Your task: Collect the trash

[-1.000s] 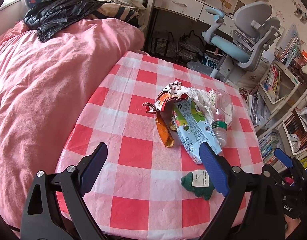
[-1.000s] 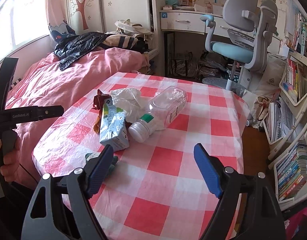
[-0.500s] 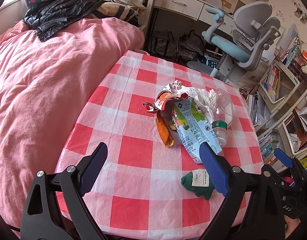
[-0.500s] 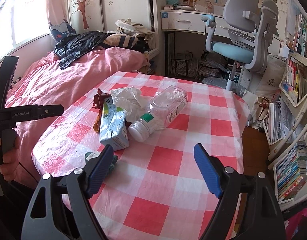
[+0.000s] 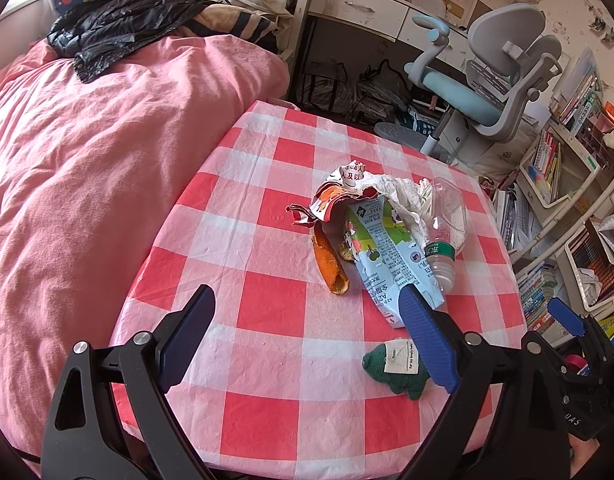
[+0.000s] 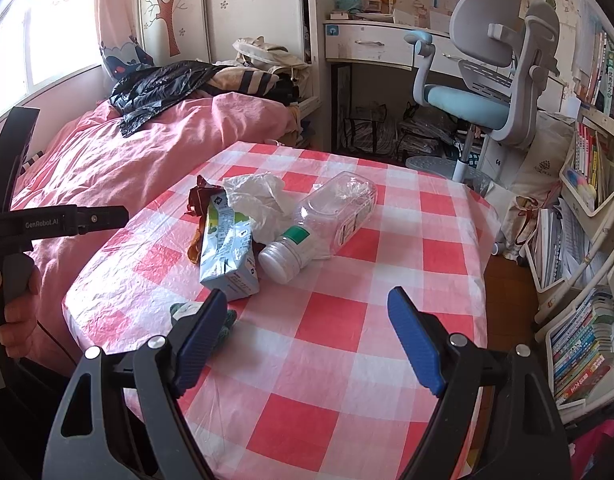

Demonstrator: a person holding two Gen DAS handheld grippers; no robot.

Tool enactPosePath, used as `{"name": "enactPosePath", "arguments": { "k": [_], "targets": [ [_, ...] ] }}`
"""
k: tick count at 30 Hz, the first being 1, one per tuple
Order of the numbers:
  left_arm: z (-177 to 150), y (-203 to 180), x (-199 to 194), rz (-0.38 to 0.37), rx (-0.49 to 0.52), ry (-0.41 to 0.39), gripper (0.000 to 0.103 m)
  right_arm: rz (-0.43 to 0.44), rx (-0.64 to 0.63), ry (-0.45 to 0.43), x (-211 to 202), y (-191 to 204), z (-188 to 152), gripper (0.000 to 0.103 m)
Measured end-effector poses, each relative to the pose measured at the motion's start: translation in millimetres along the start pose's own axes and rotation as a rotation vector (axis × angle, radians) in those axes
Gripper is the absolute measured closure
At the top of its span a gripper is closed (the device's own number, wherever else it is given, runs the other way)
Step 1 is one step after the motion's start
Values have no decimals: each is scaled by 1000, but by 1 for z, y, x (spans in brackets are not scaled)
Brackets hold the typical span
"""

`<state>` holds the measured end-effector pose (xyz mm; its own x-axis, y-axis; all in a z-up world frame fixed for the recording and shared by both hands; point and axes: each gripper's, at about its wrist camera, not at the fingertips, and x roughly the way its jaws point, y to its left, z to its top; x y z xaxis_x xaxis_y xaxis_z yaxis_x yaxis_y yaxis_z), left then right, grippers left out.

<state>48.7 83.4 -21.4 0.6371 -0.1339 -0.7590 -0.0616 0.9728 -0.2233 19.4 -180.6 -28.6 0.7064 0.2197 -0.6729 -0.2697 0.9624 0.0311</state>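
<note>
The trash lies heaped near the middle of the checked table (image 5: 267, 312), most likely so that either hand can reach it: a flattened milk carton (image 5: 381, 256), a clear plastic bottle (image 6: 327, 220) on its side with its cap toward the cameras, a crumpled tissue (image 6: 255, 196) behind them, a torn red wrapper (image 5: 327, 204) and a strip of orange peel (image 5: 329, 264) just beside the carton. A small green knitted thing with a white label (image 5: 395, 364) sits apart from the heap, near the table's front edge. The left gripper (image 5: 307, 340) hangs above that front edge with its jaws spread wide and nothing between them; the right gripper (image 6: 307, 336) is likewise wide open and empty, aimed down at the bare cloth in front of the bottle. Neither touches any trash, so I judge the collecting is not yet begun. No bin or bag for the trash shows in either view, unless the black plastic sheet (image 6: 163, 84) on the pink bed (image 5: 87, 160) is one; I cannot tell. The carton hides part of the peel and tissue, and the right view's near finger covers most of the green thing.
</note>
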Motion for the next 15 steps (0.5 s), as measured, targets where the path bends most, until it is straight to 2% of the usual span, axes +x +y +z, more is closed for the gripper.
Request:
{"name": "enactPosePath", "arguments": {
  "k": [15],
  "targets": [
    [1, 1, 0, 0, -1, 1, 14, 1, -6, 1, 1, 2, 0, 24]
  ]
}}
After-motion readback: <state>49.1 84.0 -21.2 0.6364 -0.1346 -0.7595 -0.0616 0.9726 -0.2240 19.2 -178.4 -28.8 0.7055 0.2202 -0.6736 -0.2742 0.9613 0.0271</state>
